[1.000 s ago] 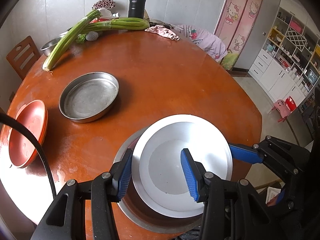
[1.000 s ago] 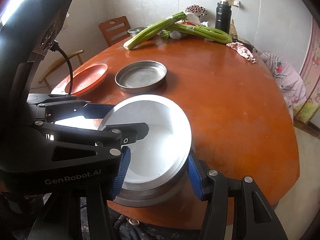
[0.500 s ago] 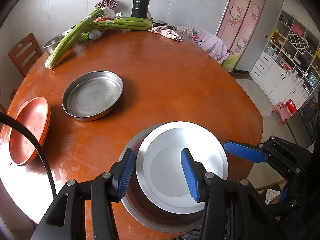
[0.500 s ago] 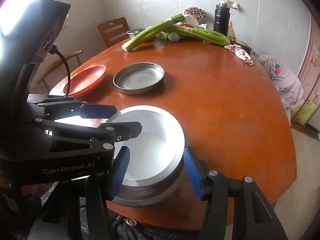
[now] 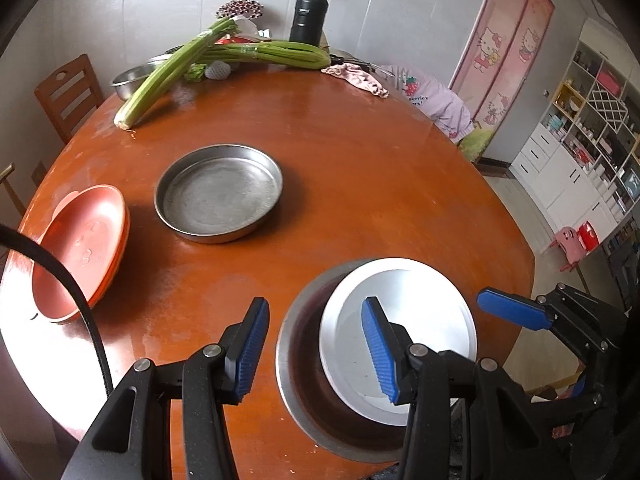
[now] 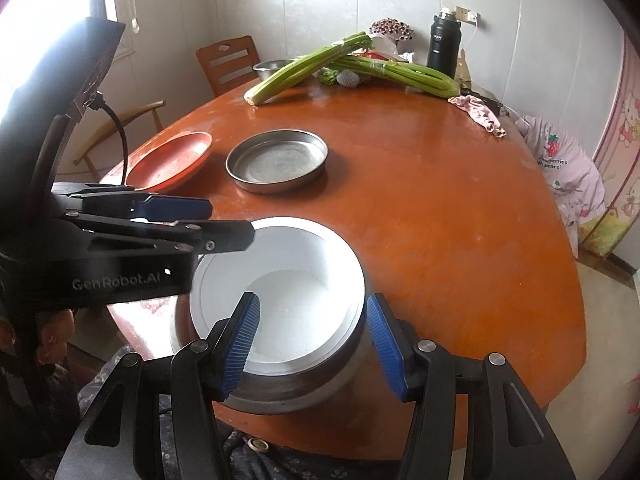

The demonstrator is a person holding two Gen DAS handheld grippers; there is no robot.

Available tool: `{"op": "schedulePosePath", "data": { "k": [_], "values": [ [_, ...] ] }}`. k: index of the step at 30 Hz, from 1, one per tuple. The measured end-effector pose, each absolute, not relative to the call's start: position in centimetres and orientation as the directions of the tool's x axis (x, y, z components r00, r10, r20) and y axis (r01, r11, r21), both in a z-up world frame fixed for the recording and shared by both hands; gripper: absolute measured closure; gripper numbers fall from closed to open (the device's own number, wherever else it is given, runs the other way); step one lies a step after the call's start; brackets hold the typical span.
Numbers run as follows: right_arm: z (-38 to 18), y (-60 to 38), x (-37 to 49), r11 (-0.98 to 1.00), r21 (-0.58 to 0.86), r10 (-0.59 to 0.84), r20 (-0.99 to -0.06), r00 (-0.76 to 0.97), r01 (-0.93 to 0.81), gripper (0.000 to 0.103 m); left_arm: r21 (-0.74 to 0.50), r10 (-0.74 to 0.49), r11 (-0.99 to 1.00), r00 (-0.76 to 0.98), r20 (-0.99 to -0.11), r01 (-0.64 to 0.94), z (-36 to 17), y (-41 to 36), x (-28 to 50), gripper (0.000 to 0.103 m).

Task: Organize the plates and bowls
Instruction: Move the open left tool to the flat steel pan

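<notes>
A white plate [image 5: 416, 320] lies tilted inside a steel bowl [image 5: 304, 380] at the table's near edge; both show in the right wrist view, plate [image 6: 296, 292] and bowl [image 6: 320, 380]. My left gripper [image 5: 316, 350] is open, with the bowl's left rim between its fingers. My right gripper [image 6: 312, 344] is open, spanning the plate and the bowl's right side, holding nothing. A steel pan [image 5: 218, 192] sits mid-table. Stacked red plates [image 5: 80, 248] lie at the left edge.
Celery stalks [image 5: 224, 56], a black flask [image 5: 310, 10], a steel basin [image 5: 132, 78] and a pink cloth [image 5: 356, 78] sit at the far side of the round wooden table [image 5: 360, 168]. A wooden chair [image 5: 68, 92] stands at far left.
Both grippers pulled back and up from the white plate, which dropped lower into the steel bowl. The left gripper shifted left, so its fingers now straddle the bowl's left rim.
</notes>
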State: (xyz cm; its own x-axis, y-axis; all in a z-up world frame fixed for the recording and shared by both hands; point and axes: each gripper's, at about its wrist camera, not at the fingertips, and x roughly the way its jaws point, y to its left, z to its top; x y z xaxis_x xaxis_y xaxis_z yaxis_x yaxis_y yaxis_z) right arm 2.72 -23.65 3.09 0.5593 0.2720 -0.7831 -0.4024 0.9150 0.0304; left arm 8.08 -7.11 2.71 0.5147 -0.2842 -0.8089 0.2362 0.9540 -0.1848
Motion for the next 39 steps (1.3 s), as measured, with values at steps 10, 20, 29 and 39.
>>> {"op": "schedulePosePath", "data": {
  "k": [10,20,29,39],
  "values": [
    [3.5,-23.4,3.7,0.913,0.028,0.275,-0.78,0.562,-0.407,0.045,-0.191,-0.269,0.962,0.538,-0.799,0.196,3.1,-5.6,8.2,0.055],
    [4.4,-22.9,5.7,0.908,0.033,0.286,-0.776,0.562,-0.417,0.045,-0.229,-0.255,0.966,0.566,-0.784,0.118,3.5,-2.4,9.1,0.055],
    [5.7,-21.7,8.4,0.9,0.047,0.309,-0.771,0.557,-0.434,0.045,-0.239,-0.234,0.969,0.576,-0.783,0.068,4.0,0.0,10.9,0.055],
    [7.9,-19.9,12.1,0.888,0.076,0.344,-0.766,0.543,-0.454,0.045,-0.228,-0.217,0.972,0.581,-0.784,0.055,5.7,1.7,14.4,0.055]
  ]
}}
